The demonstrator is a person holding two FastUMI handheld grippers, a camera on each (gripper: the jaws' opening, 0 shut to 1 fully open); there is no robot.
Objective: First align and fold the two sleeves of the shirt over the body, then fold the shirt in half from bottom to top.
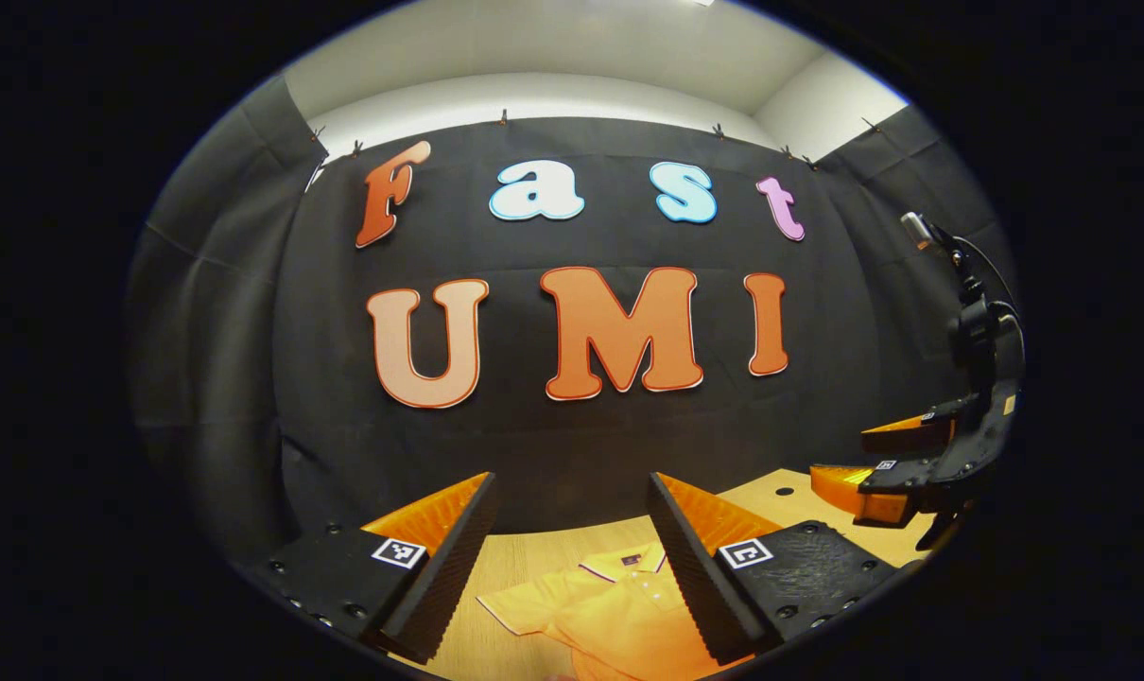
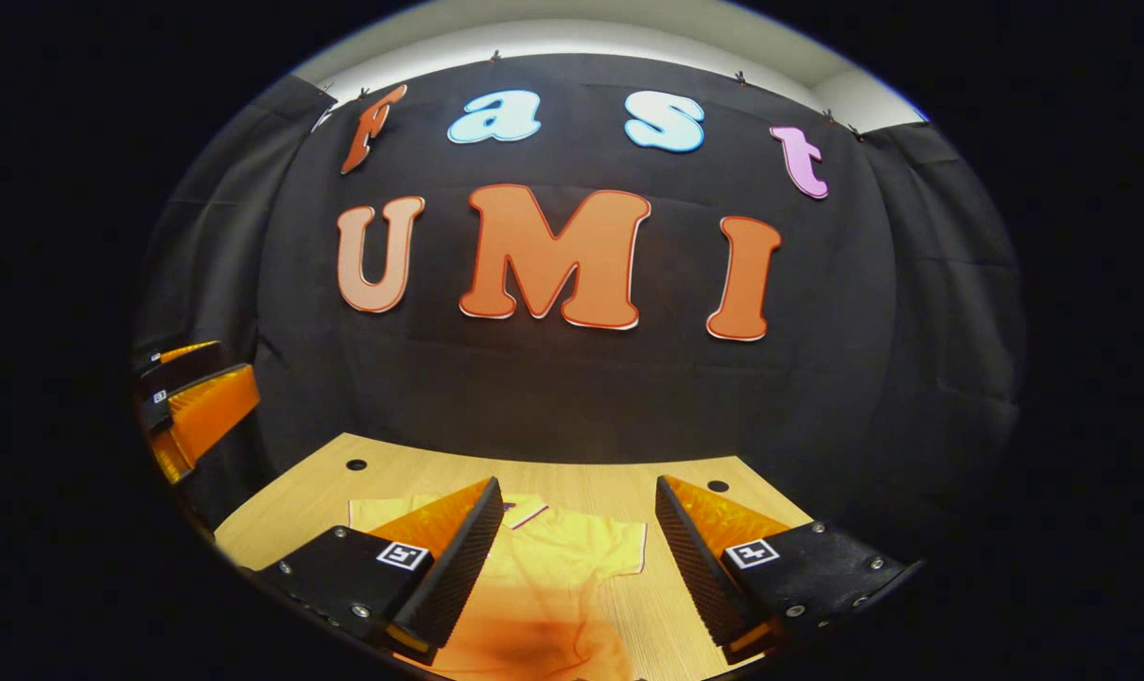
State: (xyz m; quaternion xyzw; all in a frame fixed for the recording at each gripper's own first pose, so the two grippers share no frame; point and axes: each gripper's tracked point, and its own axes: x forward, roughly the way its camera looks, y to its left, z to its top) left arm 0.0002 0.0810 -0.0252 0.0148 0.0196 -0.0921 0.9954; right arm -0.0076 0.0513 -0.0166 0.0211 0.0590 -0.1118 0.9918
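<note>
Both grippers raised above the worktop [image 2: 572, 478], level, facing the booth wall.
Left gripper [image 1: 572, 558] and right gripper [image 2: 572, 558] jaws wide, empty; shirt [image 2: 553, 567] flat below and between them.

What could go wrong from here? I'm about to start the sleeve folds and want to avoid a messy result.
1. The shirt lies slightly rumpled on the table, so sleeves may fold unevenly.
2. Both the left gripper and right gripper hover open above the cloth; a deep pinch could catch the body layer along with a sleeve.
3. The collar sits near the left gripper's fingers, which could snag it on descent.
</note>
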